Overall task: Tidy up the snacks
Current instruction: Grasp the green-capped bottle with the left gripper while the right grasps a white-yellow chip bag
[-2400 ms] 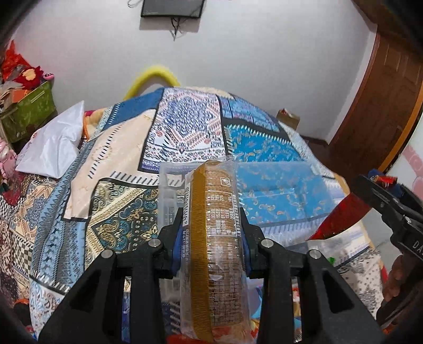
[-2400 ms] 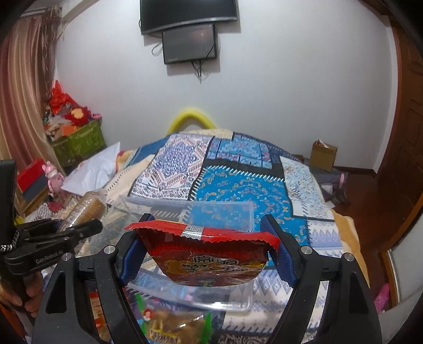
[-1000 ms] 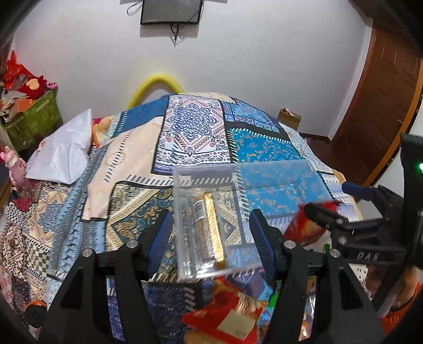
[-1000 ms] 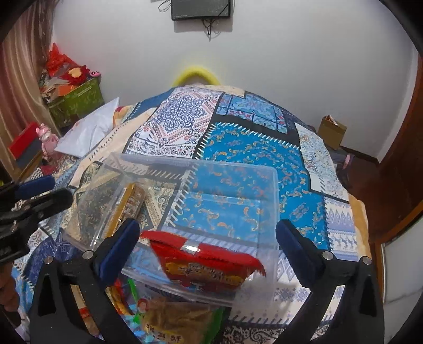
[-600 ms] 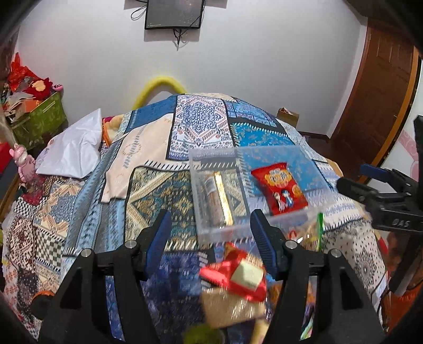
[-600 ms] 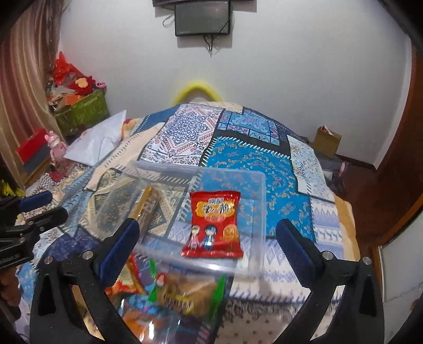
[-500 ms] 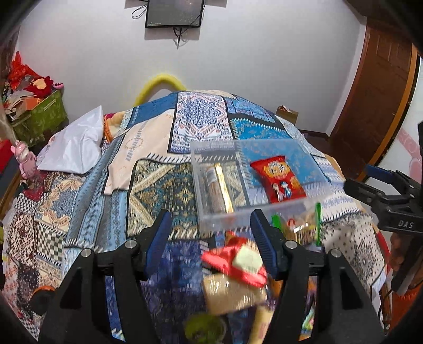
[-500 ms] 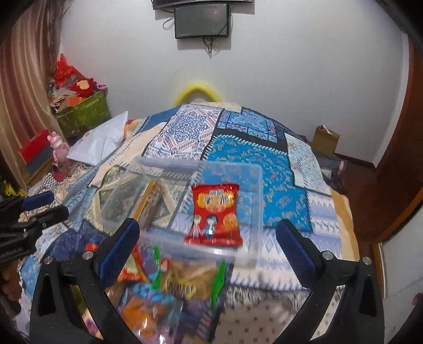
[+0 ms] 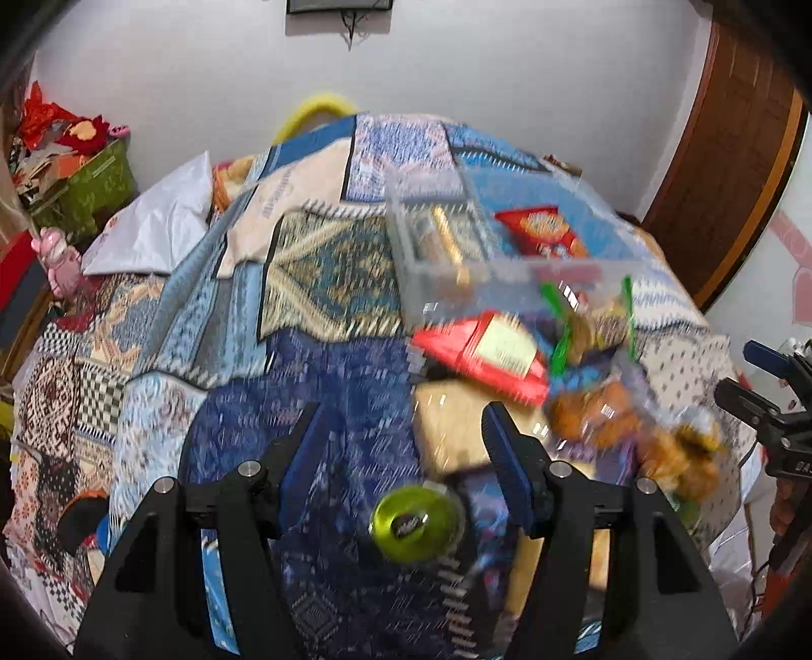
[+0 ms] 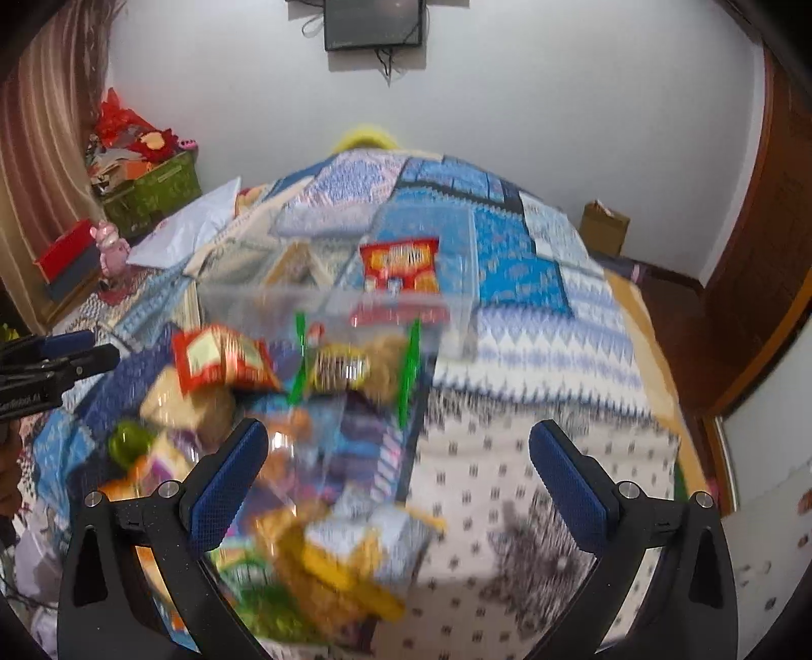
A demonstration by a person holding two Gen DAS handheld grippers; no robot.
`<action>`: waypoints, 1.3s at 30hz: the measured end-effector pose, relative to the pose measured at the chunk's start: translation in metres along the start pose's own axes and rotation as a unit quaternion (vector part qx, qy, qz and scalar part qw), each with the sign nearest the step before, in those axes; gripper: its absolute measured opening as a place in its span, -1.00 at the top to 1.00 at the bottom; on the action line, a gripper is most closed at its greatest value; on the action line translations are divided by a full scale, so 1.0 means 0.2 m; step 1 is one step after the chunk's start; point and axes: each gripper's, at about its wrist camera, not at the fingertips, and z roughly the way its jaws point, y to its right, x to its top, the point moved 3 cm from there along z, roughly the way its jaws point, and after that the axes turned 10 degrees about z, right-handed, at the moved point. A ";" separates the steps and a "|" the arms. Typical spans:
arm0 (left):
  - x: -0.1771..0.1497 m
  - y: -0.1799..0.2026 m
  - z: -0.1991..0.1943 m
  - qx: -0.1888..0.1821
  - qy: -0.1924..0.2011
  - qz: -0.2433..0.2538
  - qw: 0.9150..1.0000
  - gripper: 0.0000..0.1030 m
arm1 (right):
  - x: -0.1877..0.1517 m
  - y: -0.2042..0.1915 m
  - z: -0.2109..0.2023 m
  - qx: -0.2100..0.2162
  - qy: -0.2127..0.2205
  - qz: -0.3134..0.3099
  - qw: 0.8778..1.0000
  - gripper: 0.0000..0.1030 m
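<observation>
Left claw (image 9: 401, 436) and right claw (image 10: 396, 457) agape, empty; snack packet (image 10: 399, 265) lettering blurred, unreadable.

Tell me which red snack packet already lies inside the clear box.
The red packet with cartoon children on it; the other red packet lies outside, on the snack pile.

Patchwork bedspread (image 9: 325, 264), white pillow (image 9: 157, 228) – wall screen (image 10: 374, 23), cardboard box (image 10: 604, 226) by wall.
</observation>
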 end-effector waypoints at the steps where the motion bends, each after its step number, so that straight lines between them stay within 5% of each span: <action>1: -0.02 0.00 0.01 0.000 -0.004 -0.002 1.000 -0.21 | -0.03 0.00 0.01 0.003 -0.008 0.001 1.000 -0.99; 9: -0.18 0.01 0.09 -0.006 -0.033 -0.006 0.999 -0.21 | -0.16 0.04 0.09 0.006 -0.041 0.030 0.999 -0.89; 13: -0.23 0.01 0.12 -0.014 -0.043 -0.013 0.999 -0.21 | -0.19 0.09 0.10 0.007 -0.050 0.042 0.998 -0.57; 22: -0.29 0.04 0.20 -0.029 -0.058 -0.017 0.998 -0.21 | -0.23 0.24 0.10 0.022 -0.069 0.090 0.993 -0.26; 30: -0.30 0.06 0.24 -0.040 -0.052 -0.017 0.998 0.02 | -0.22 0.21 0.17 0.015 -0.079 0.076 0.994 -0.25; 39: -0.30 0.04 0.19 -0.026 -0.037 -0.024 0.999 0.03 | -0.20 0.19 0.19 0.013 -0.066 0.068 0.995 0.08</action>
